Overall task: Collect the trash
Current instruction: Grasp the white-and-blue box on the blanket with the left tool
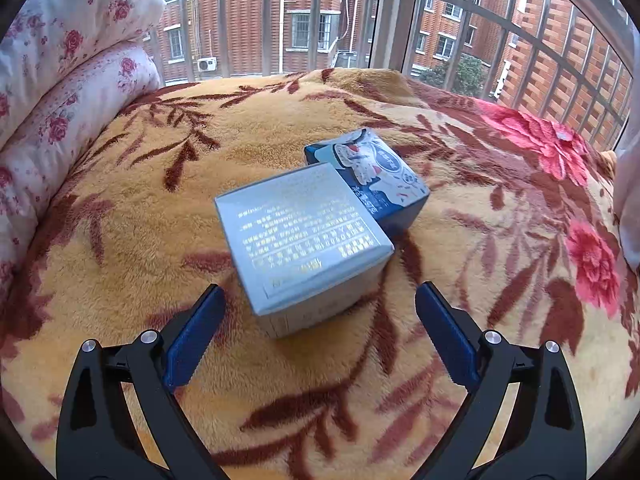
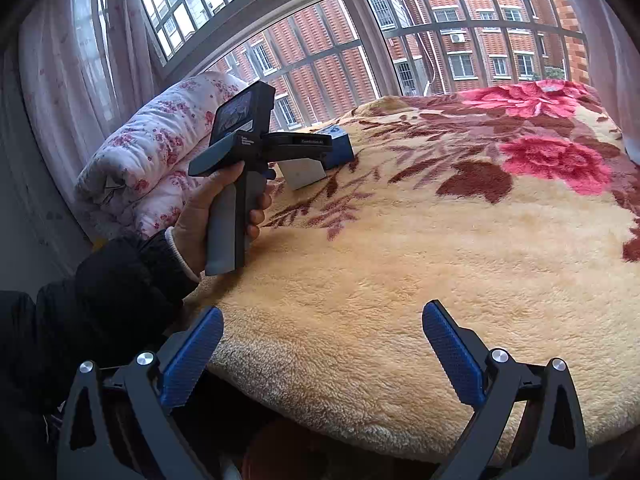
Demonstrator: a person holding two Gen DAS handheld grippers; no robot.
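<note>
Lining up the left gripper (image 1: 318,300), jaws wide, on the pale box (image 1: 304,248).
Straddle both side faces squarely, clear of the blue box (image 1: 384,176) touching behind; right gripper (image 2: 322,322) waits wide, empty.

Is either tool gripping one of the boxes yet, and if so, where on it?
Neither. The left tool is open just short of the pale blue box; the right tool is open over the blanket.
</note>
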